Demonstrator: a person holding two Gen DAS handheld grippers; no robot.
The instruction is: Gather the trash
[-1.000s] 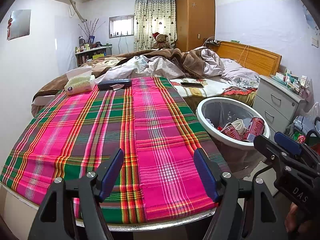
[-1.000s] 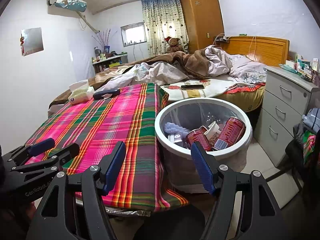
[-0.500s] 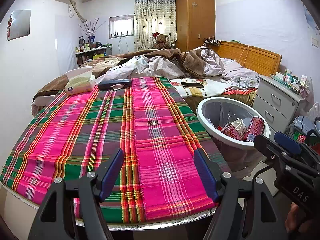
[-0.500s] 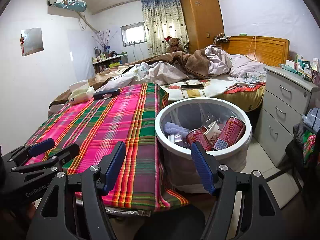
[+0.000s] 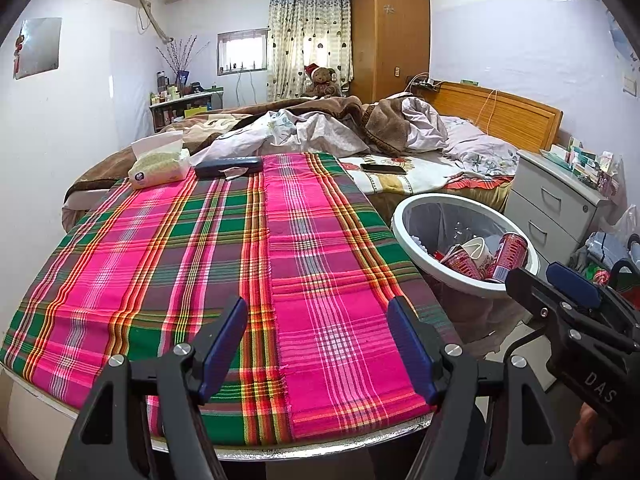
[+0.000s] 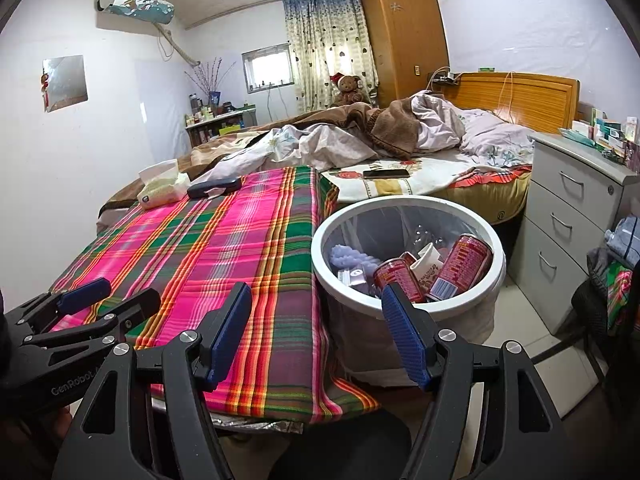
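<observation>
Gaping empty, both grippers' fingers (image 6: 404, 336) hover near the trash bin (image 6: 404, 312) of cans.

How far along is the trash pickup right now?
Mostly done, it seems: the bin beside the table already holds red cans, a paper cup and other scraps. Nothing is in hand; the left tool and right tool are open and empty. On the plaid cloth only a tissue pack and dark case remain, with a small paper scrap possibly left.
</observation>
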